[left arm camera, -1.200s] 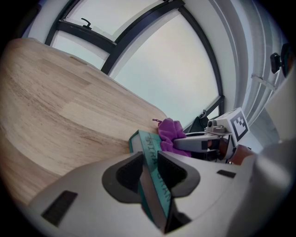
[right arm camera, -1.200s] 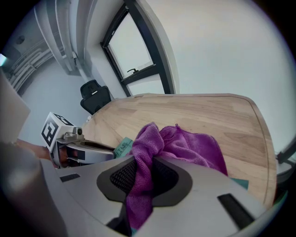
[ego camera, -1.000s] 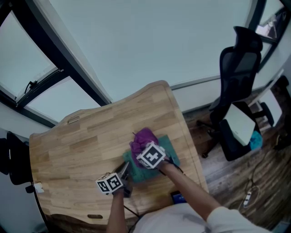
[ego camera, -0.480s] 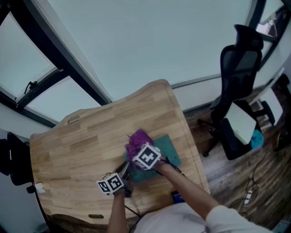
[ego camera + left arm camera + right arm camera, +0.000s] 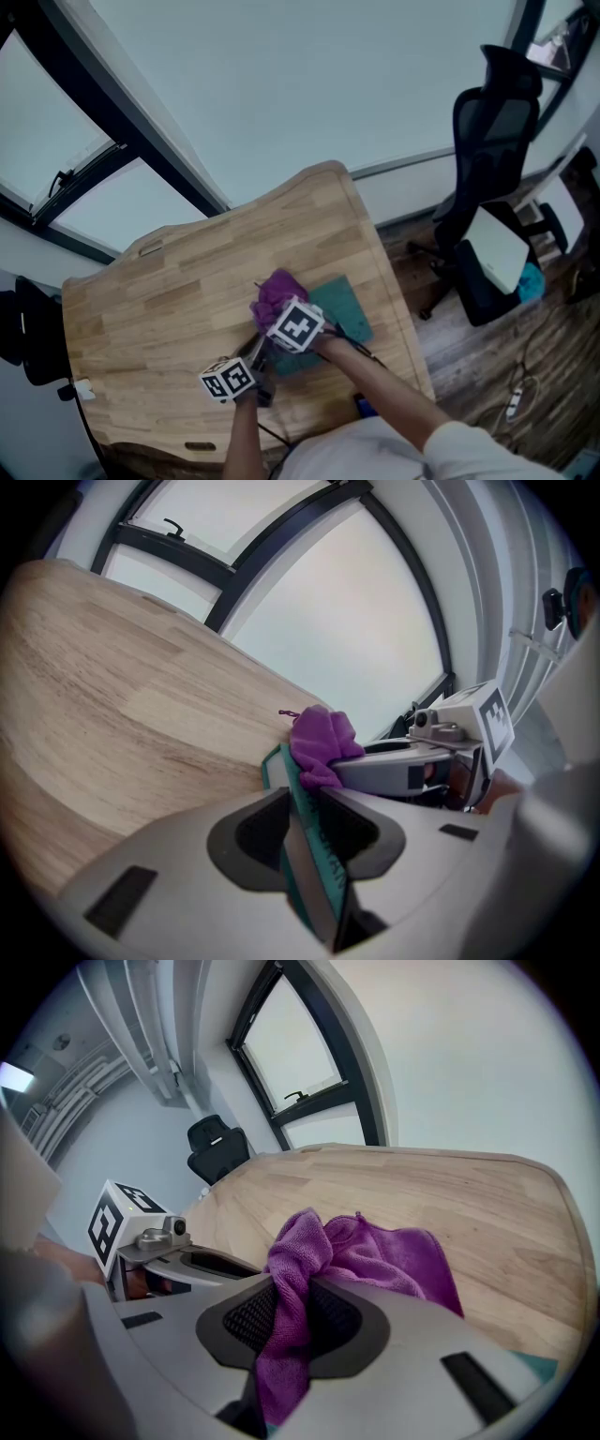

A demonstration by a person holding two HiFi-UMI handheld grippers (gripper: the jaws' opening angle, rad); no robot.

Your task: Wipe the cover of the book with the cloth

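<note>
While the left gripper (image 5: 306,810) clamps the book (image 5: 339,306), the right gripper (image 5: 292,1309) pinches the cloth (image 5: 274,291) mid-wipe at the cover's left; next, probably a stroke back right.

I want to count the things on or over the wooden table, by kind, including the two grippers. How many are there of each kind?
purple cloth: 1
teal book: 1
grippers: 2, the left gripper and the right gripper
Total: 4
</note>
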